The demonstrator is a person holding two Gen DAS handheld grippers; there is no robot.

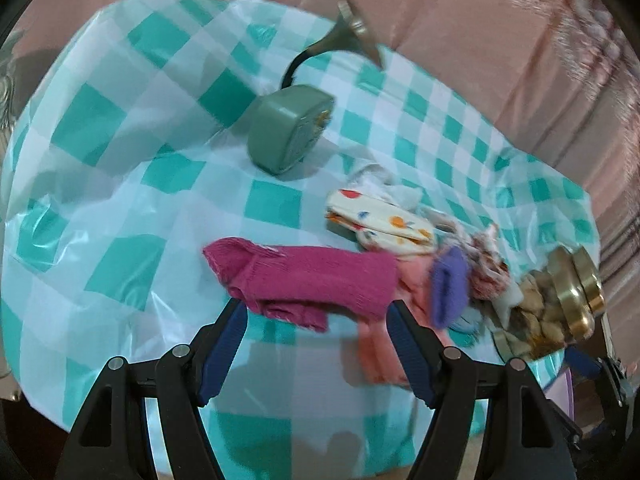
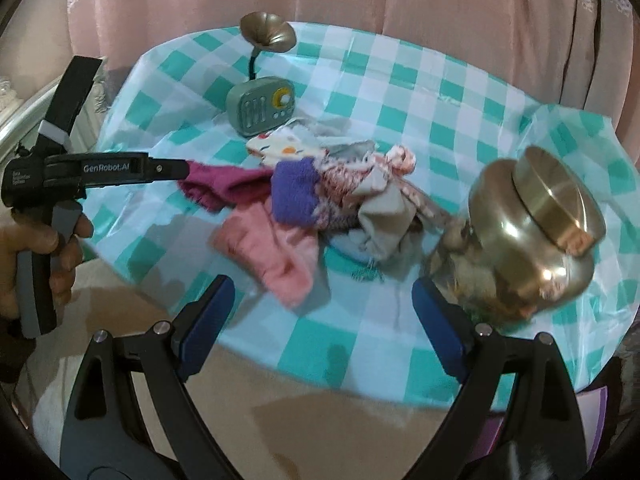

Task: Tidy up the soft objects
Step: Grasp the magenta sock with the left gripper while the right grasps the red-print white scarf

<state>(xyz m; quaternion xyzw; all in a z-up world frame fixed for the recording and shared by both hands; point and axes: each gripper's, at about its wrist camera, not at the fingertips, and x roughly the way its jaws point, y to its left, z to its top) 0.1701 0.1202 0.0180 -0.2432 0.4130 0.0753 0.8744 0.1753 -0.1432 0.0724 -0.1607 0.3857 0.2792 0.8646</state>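
A heap of socks lies on a round table with a teal checked cloth [image 1: 120, 168]. A magenta sock [image 1: 304, 280] lies at the heap's left, beside a pink sock [image 1: 380, 356], a purple one [image 1: 450, 284] and a cream dotted one [image 1: 384, 222]. My left gripper [image 1: 316, 312] is open, its blue pads either side of the magenta sock's near edge. In the right wrist view the same heap shows: magenta [image 2: 224, 186], pink [image 2: 272, 256], purple [image 2: 294, 192], grey [image 2: 380, 208]. My right gripper [image 2: 324, 292] is open and empty, just short of the heap.
A small green radio [image 2: 260, 106] with a brass horn [image 2: 268, 32] stands behind the heap. A glass jar with a brass lid [image 2: 536, 232] stands right of the heap, close to my right fingertip. Pink curtains hang behind the table.
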